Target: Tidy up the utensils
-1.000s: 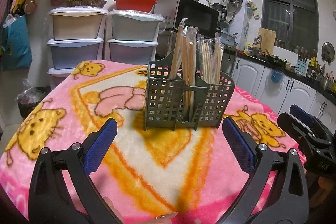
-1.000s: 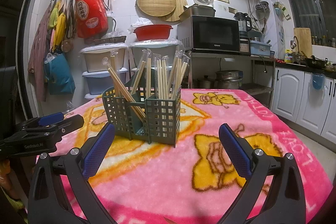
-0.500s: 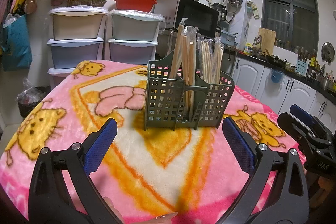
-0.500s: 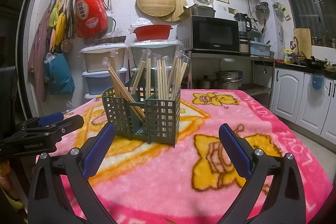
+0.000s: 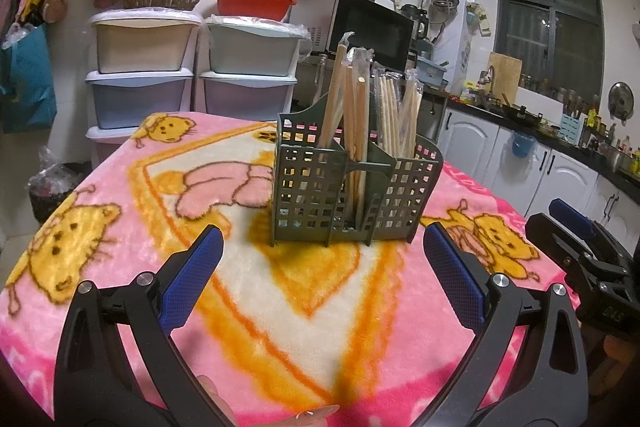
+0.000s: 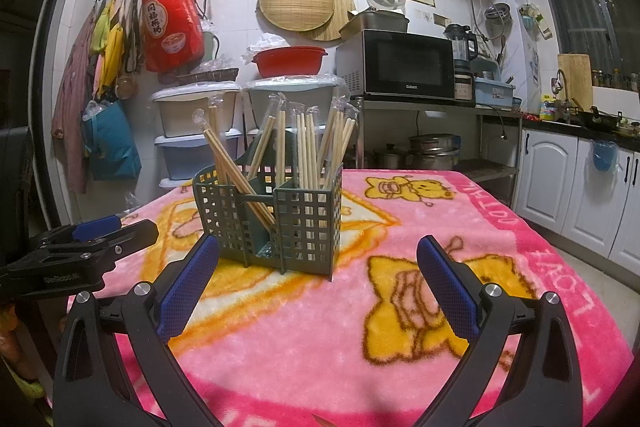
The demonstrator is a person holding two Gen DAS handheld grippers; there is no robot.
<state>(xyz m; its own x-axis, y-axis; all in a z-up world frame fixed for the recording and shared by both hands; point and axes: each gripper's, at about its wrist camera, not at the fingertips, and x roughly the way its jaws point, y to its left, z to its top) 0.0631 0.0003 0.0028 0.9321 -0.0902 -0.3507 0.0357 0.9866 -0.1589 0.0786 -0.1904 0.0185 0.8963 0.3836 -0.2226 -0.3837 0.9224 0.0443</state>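
A dark green slotted utensil caddy [image 5: 352, 195] stands upright on the pink cartoon blanket [image 5: 120, 227], also in the right wrist view [image 6: 276, 223]. Several wrapped wooden chopsticks [image 5: 356, 115] stand in its compartments, some leaning [image 6: 236, 167]. My left gripper [image 5: 322, 267] is open and empty, a short way in front of the caddy. My right gripper [image 6: 318, 275] is open and empty, in front of the caddy's right corner. Each gripper shows at the edge of the other's view: the right one [image 5: 580, 247] and the left one [image 6: 80, 243].
Stacked plastic drawers [image 5: 140, 75] and a microwave [image 6: 400, 67] stand behind the table. White kitchen cabinets [image 6: 560, 187] run along the right. The blanket's edge [image 6: 580, 287] falls off at the right.
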